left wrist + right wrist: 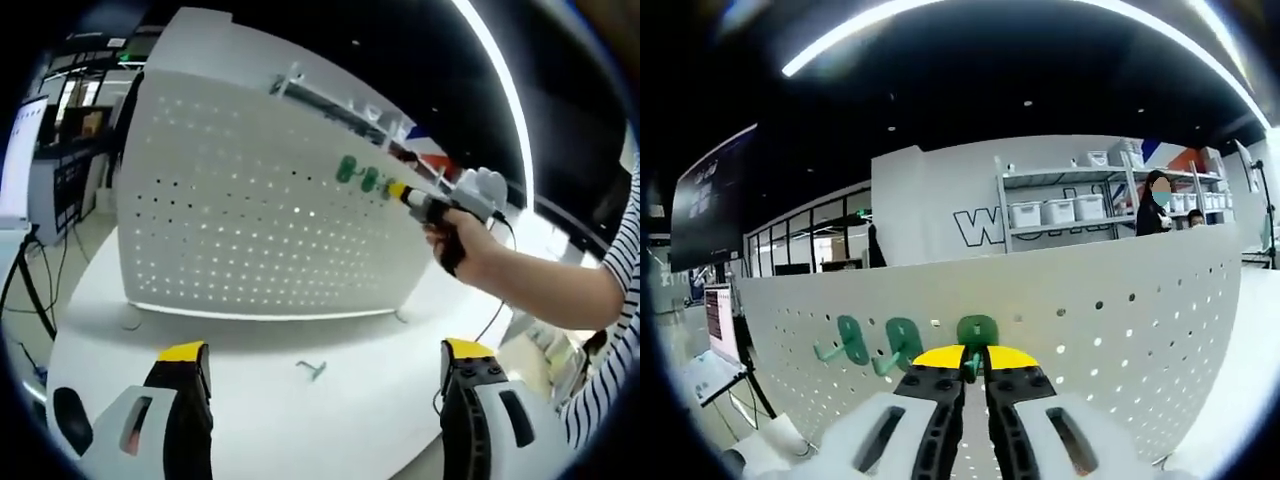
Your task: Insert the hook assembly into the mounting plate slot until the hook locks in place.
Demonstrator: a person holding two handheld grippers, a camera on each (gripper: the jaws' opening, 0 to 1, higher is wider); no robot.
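Step in hand, as judged: seating the third green plastic hook in the white perforated metal pegboard [250,210], which stands upright on the round white counter [330,420].

Left to right, left gripper view: left hand-held gripper [325,375] hangs released over the counter, jaws wide apart, nothing between them. A small grey metal hook [312,369] lies loose on the counter between the jaws, short of the board. Two green plastic hooks [357,175] sit on the board face. Right hand-held gripper [400,192] comes in from the right, tips at the board just beside them.

Right gripper view: 1st mounted green hook [845,340] and 2nd mounted green hook [897,345] hang side by side, backplates flat on the board, prongs pointing out and down-left. Right hand-held gripper [974,366] is clenched on the third green plastic hook [977,335], held by its prong, backplate at the board face.

Orientation: backplate long axis approx. vertical, parallel to the board; prong axis runs back along the jaws, away from the board, toward the camera.

Procedure:
- Keep backplate square to the board, level w/ the two mounted hooks.
- Align rear tabs w/ holes; tabs are hidden, so go by feel.
- Press straight in, then down to lock; no twisting.
- Risk: board may tip back; left hand-held gripper is free to brace it.
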